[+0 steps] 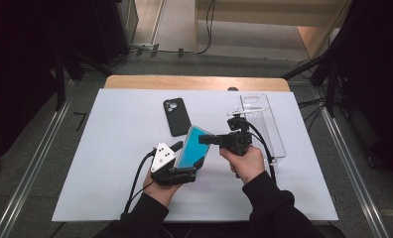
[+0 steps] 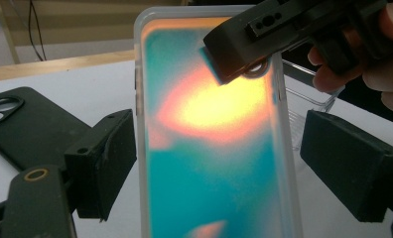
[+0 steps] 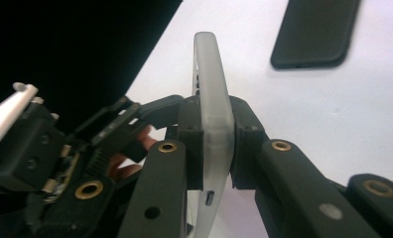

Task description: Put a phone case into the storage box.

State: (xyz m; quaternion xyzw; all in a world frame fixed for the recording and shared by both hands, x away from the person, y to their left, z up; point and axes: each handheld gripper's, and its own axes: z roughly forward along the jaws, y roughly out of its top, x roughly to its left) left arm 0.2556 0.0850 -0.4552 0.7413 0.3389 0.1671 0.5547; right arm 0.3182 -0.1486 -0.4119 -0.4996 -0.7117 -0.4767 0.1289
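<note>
Both grippers on a clear-cased phone above the white table.

The right gripper (image 3: 215, 144) clamps the phone's (image 1: 192, 148) top edge; the left gripper's (image 1: 177, 171) jaws stand wide either side of its lower end, pads apart from it. A black phone case (image 1: 176, 116) lies nearby.

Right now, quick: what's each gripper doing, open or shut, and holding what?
Left gripper: open, jaws standing clear on either side of the phone, pads not touching it.
Right gripper: shut on the phone's edge, both pads pressing its clear case.
</note>
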